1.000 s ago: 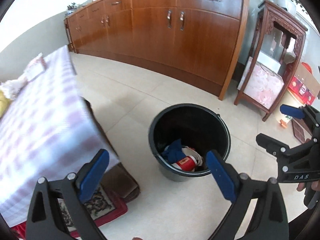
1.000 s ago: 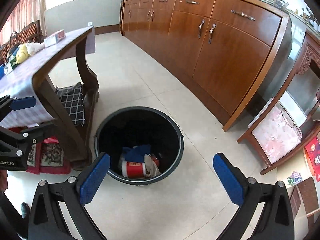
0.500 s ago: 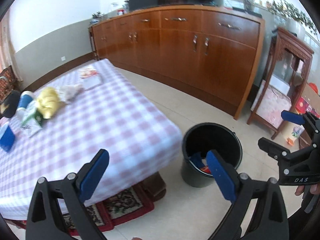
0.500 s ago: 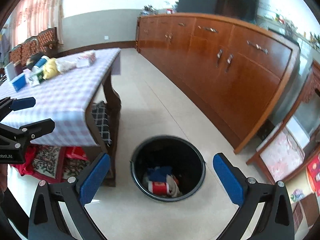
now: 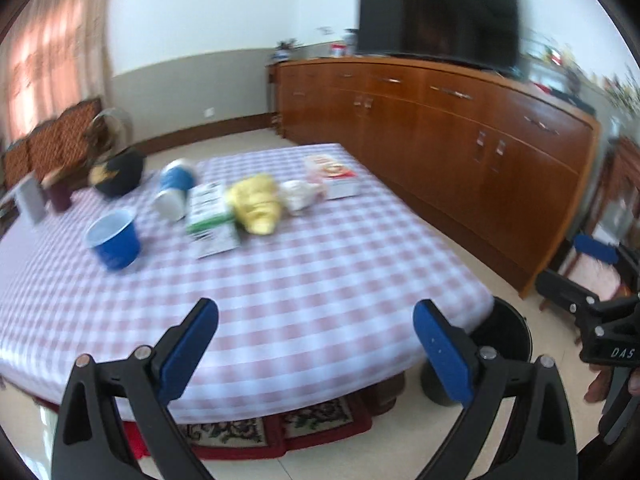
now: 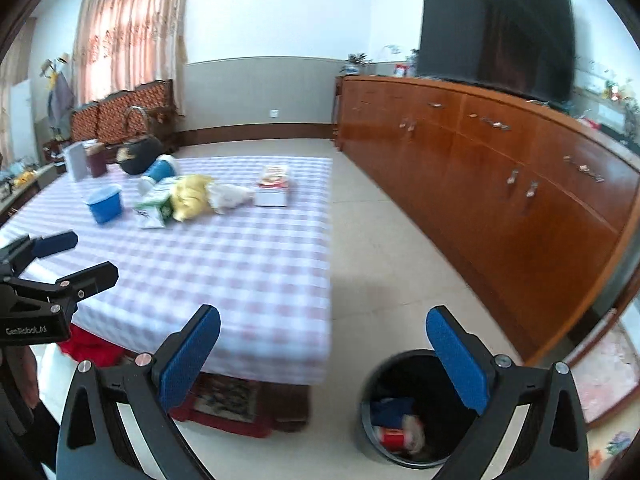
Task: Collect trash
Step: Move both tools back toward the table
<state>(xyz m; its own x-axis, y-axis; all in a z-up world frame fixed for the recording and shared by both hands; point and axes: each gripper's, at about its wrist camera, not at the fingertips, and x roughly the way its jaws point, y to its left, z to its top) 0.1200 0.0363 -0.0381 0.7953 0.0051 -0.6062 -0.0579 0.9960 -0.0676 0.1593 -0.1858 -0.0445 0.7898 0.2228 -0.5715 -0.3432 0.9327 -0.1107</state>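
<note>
Right now you've got both tools up and empty — your left gripper [image 5: 316, 344] has its blue pads spread wide with nothing between them, and your right gripper [image 6: 324, 352] is just as wide apart, holding nothing. Down by the table's corner sits the black bin [image 6: 404, 408], and it's already got a haul: a red can, something blue and a pale crumpled piece lie at the bottom, so part of the job looks done. But look across the checked tablecloth [image 5: 320, 264] — there's plenty left! Toward the far side you have a blue cup [image 5: 114, 242] standing open, a blue-and-white container [image 5: 174, 190] on its side, a green-and-white carton [image 5: 210, 216] lying flat, a yellow crumpled wrapper [image 5: 256, 202] touching it, a white crumpled wad [image 5: 300, 194] just beside that, and a flat box [image 5: 334, 176] near the far edge. At the back sit a dark pot, a maroon cup and a white card — whether those count as trash, you can't tell from here. I'd call this somewhere in the middle: bin partly filled, table still cluttered, both hands free for the next pick, well short of the cluster.
</note>
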